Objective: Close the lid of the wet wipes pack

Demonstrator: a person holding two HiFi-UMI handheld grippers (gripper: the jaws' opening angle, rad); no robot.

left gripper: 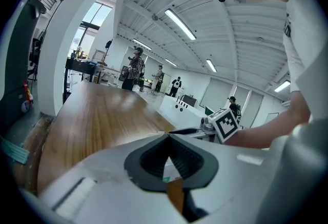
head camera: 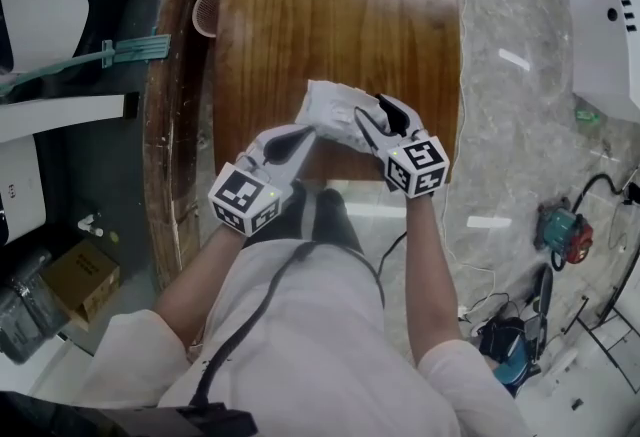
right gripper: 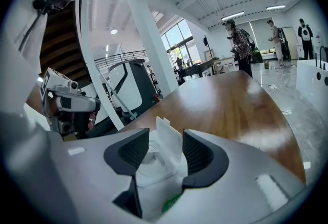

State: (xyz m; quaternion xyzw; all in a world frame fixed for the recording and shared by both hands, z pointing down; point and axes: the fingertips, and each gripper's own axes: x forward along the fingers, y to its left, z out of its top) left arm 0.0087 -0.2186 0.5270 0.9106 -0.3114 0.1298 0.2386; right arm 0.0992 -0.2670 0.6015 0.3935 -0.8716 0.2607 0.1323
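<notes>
Wet wipes pack [right gripper: 154, 177] lies under the right gripper [right gripper: 165, 137], whose jaws stand wide apart. The pack's white lid [right gripper: 169, 142] rises upright in the gap between them, and neither dark pad appears to press on it. The round dispensing opening shows just at nine o'clock of the flap. The left gripper [left gripper: 168, 138] is closed, its tips meeting. A sliver of white film with a green mark shows in the small gap behind the tips, so it looks pinched on the pack's edge, holding it steady. In the head view the pack sits at the six o'clock edge of the wooden table [head camera: 330, 5]. The left gripper reaches it from about eight o'clock and the right from about four o'clock, with the marker cubes trailing back toward the person's hands. Pale polished floor lies beyond the table at three o'clock. The step in hand seems to be lining up on the open lid: the pack is braced but the flap is not yet folded down. The next move likely calls for the right gripper to tip or slide so that one jaw or the gripper's underside bears on the lid's free edge. It would swing the flap over its hinge toward the opening and press until it seats, while the left grip keeps the soft pack from sliding or buckling off the table edge.
</notes>
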